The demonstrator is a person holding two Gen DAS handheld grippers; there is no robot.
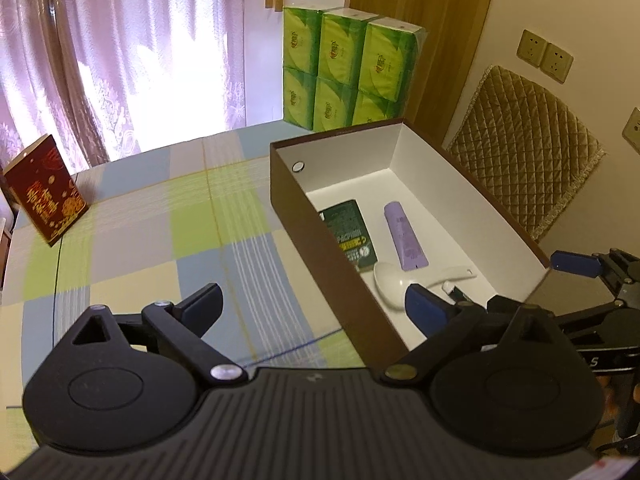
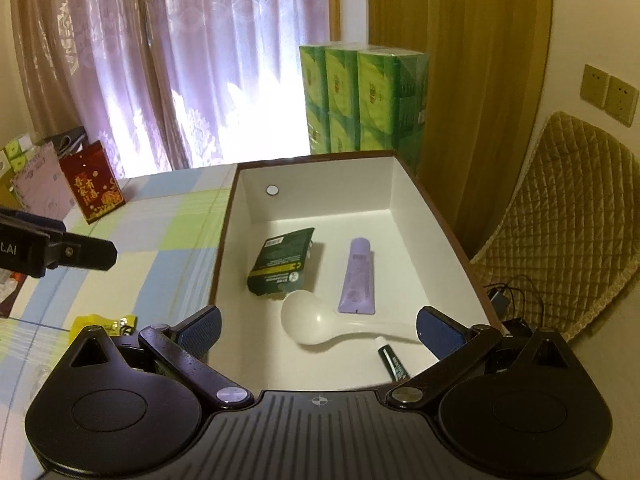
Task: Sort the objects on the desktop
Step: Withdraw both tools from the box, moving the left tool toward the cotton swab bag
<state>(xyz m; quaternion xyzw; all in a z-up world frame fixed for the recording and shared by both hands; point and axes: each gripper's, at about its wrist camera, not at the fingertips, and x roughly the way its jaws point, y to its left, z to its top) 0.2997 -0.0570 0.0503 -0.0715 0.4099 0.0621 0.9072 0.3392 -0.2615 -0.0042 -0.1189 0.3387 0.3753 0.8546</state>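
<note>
From the left wrist, the left gripper (image 1: 316,304) is spread wide with nothing between its fingers, straddling the near wall of the box (image 1: 316,232), where a green packet (image 1: 352,236), a purple tube (image 1: 405,238) and a white spoon (image 1: 394,280) lie. From the right wrist, the right gripper (image 2: 318,330) also gapes empty above the box (image 2: 408,196); inside lie the packet (image 2: 280,266), tube (image 2: 357,278), spoon (image 2: 316,322) and a small green tube (image 2: 394,362), while a yellow wrapper (image 2: 102,324) lies on the checked cloth (image 2: 168,240) outside.
</note>
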